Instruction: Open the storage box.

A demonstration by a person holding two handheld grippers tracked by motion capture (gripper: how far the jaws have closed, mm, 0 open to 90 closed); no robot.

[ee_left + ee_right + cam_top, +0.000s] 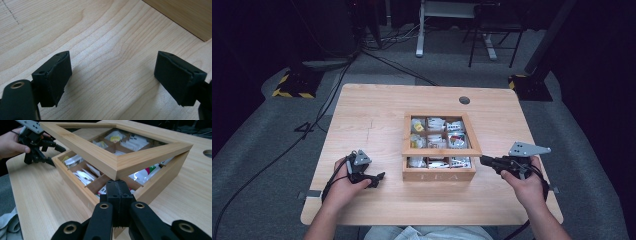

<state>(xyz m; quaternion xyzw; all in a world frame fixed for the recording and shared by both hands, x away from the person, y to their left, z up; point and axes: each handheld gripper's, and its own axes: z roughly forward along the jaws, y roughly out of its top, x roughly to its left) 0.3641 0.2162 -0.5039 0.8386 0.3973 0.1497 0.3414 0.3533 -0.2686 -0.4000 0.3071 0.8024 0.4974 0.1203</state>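
A pale, fine-grained wooden table (362,120) stands on grey carpet in a dark room. At frame centre sits a square wooden tea box (439,172) with gridded compartments of small packets; its framed lid (117,157) is tilted partly up. The right gripper (117,192), jaws pressed together, touches the lid's corner underside. The left gripper (112,77) gapes wide over bare wood, holding nothing. The packet labels are illegible.

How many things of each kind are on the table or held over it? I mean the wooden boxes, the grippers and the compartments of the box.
Wooden tea box: 1
Grippers, left gripper and right gripper: 2
Compartments in the box: 9
Total: 12
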